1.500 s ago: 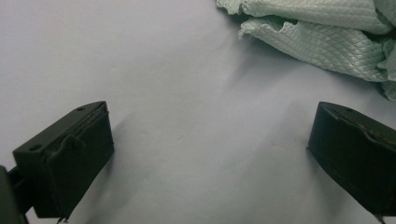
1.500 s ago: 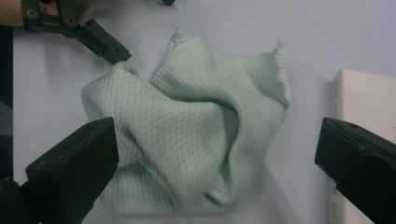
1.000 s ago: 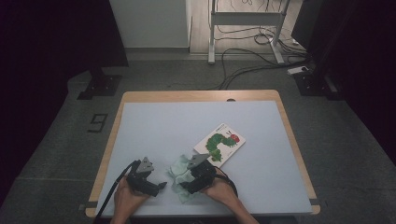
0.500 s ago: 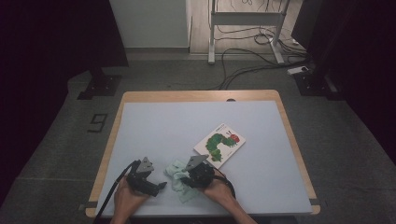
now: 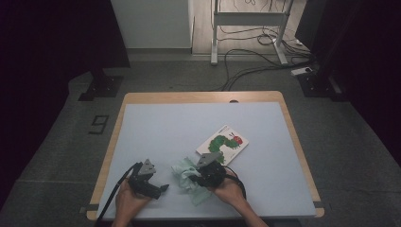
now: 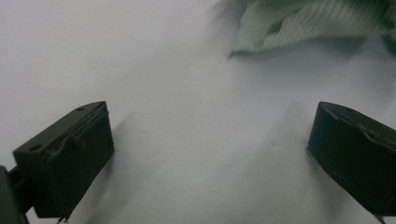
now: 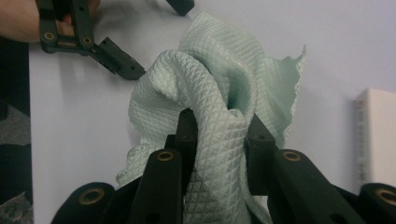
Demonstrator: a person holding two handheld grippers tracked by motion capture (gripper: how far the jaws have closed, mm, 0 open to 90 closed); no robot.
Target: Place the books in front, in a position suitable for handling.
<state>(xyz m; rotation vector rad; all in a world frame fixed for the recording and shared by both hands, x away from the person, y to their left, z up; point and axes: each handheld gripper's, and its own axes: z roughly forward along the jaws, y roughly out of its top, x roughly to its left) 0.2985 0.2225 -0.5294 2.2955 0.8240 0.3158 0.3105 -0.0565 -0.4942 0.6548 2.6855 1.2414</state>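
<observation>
Cloth [image 7: 219,93] bunched between the closed right gripper [image 7: 217,128] fingers.
Left gripper [image 6: 210,154] gapes empty nearby; book [image 5: 223,144] partly hidden.

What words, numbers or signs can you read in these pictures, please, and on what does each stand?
"9": a dark figure on the floor left of the table; it could also be a mere mark.
The book shows a green caterpillar picture; any title on it is too small to read.
The cloth and the hand-held grippers carry no readable text.
</observation>
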